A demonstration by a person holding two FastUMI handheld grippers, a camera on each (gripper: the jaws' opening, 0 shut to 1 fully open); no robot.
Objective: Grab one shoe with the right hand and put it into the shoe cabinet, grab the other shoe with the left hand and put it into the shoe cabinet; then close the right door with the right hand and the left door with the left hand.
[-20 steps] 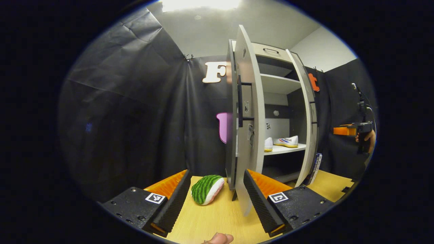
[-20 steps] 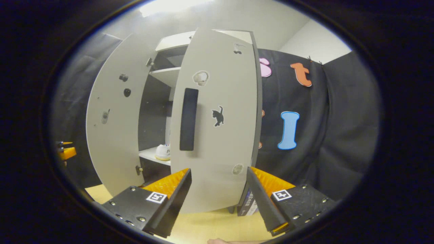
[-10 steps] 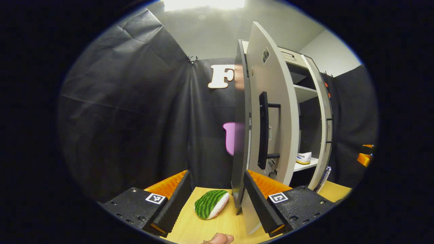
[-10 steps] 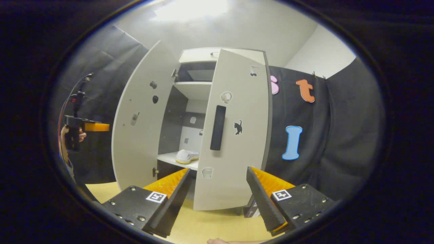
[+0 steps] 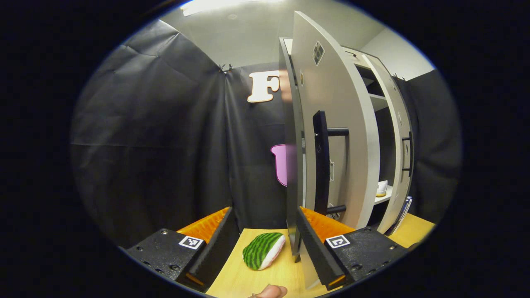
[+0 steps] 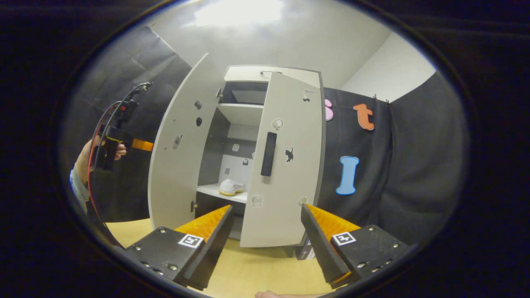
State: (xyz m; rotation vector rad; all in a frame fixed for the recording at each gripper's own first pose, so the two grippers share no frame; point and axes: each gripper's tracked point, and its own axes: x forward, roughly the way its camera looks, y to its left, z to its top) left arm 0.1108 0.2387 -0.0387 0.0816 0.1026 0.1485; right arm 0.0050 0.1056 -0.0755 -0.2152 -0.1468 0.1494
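The pale shoe cabinet (image 6: pixel 273 74) stands on the wooden table with both doors ajar. A white shoe (image 6: pixel 231 187) lies on its lower shelf, and a white shoe heel (image 5: pixel 381 188) peeks past the doors in the left gripper view. My left gripper (image 5: pixel 265 248) is open, just outside the left door (image 5: pixel 339 124). That door's free edge stands between the fingers, close to the right-hand one, with the black handle (image 5: pixel 321 165) just beyond. My right gripper (image 6: pixel 265 244) is open, a short way before the half-shut right door (image 6: pixel 290 186). A hand holds the left gripper (image 6: pixel 124 142) farther off, beside the left door (image 6: pixel 176 165).
A green striped watermelon toy (image 5: pixel 263 250) lies on the table (image 5: pixel 414 227) between my left gripper's fingers. A thin box (image 6: pixel 305 251) leans against the cabinet's right side, also seen as a box (image 5: pixel 403 211) past the right door (image 5: pixel 399 136). Black cloth walls close in behind.
My left gripper has swung round from the left door's edge to its outer face. My right gripper has drawn back from the right door, so the whole cabinet shows.
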